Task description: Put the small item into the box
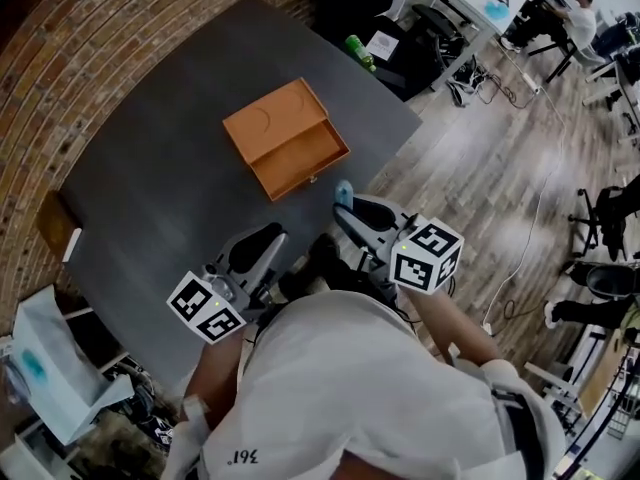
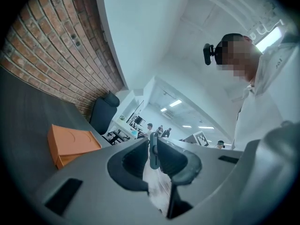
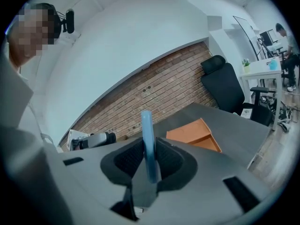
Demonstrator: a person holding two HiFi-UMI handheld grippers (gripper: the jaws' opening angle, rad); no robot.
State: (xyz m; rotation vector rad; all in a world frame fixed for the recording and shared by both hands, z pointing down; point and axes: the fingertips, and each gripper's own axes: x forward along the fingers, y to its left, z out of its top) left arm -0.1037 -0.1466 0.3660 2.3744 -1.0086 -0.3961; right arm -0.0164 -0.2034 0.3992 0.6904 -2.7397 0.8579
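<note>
An orange box [image 1: 285, 138] lies on the dark table [image 1: 150, 168] with its drawer pulled out toward me. It also shows in the left gripper view as the orange box [image 2: 70, 144] and in the right gripper view as the orange box [image 3: 194, 135]. My right gripper [image 1: 345, 206] hovers at the table's near edge, just short of the drawer, shut on a small light-blue item [image 3: 147, 130] that sticks up between its jaws [image 1: 344, 189]. My left gripper [image 1: 262, 248] is held low near my body, off the table's near edge. Its jaws are shut [image 2: 153, 151] with nothing in them.
A green bottle [image 1: 360, 53] and a black office chair [image 1: 430, 23] stand beyond the table's far right corner. A brick wall [image 1: 60, 58] borders the table's left side. A brown block [image 1: 57, 223] sits at the left edge. A person [image 1: 578, 13] sits at a far desk.
</note>
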